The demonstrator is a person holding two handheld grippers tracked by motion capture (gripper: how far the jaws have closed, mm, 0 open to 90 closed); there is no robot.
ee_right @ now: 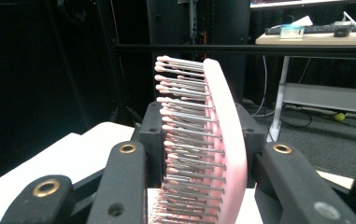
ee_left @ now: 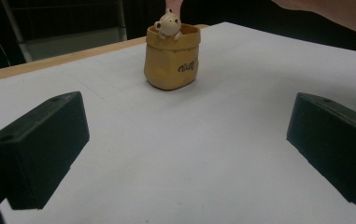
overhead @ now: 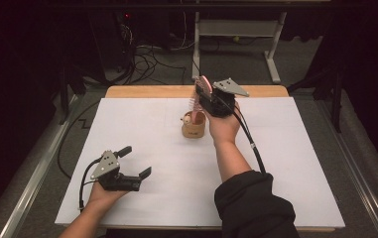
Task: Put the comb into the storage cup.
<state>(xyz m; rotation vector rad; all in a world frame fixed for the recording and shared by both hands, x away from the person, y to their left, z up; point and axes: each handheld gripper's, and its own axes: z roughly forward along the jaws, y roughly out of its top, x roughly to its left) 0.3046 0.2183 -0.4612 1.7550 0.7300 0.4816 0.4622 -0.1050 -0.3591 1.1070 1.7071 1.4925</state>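
A pink hairbrush (ee_right: 222, 140) is pinched between the two black jaws of the right gripper (overhead: 204, 91), which are closed against its sides; in the right gripper view the brush stands upright between the jaws, its curved pink back toward the right jaw and its rows of metal bristles pointed toward the left jaw, the head rising well above the jaw tips. In the high view the brush (overhead: 200, 88) is seen held up over the far part of the white table (overhead: 276, 163), its lower end (overhead: 192, 103) reaching down toward the open top of a small tan sack-shaped pot (overhead: 194, 126); whether the brush touches the pot cannot be told. A small cream animal figure (overhead: 188, 118) is perched on the pot's rim. The right hand (overhead: 222, 124) is wrapped around the gripper body, just beside the pot. The left gripper (overhead: 136, 161) is held low over the near left of the table, its jaws spread wide with nothing between them. In the left gripper view the pot (ee_left: 171, 58) is seen straight ahead, beyond the jaw tips and centred in the gap between them, well apart from both, with the figure (ee_left: 167, 24) on its rim and dark lettering on its side.
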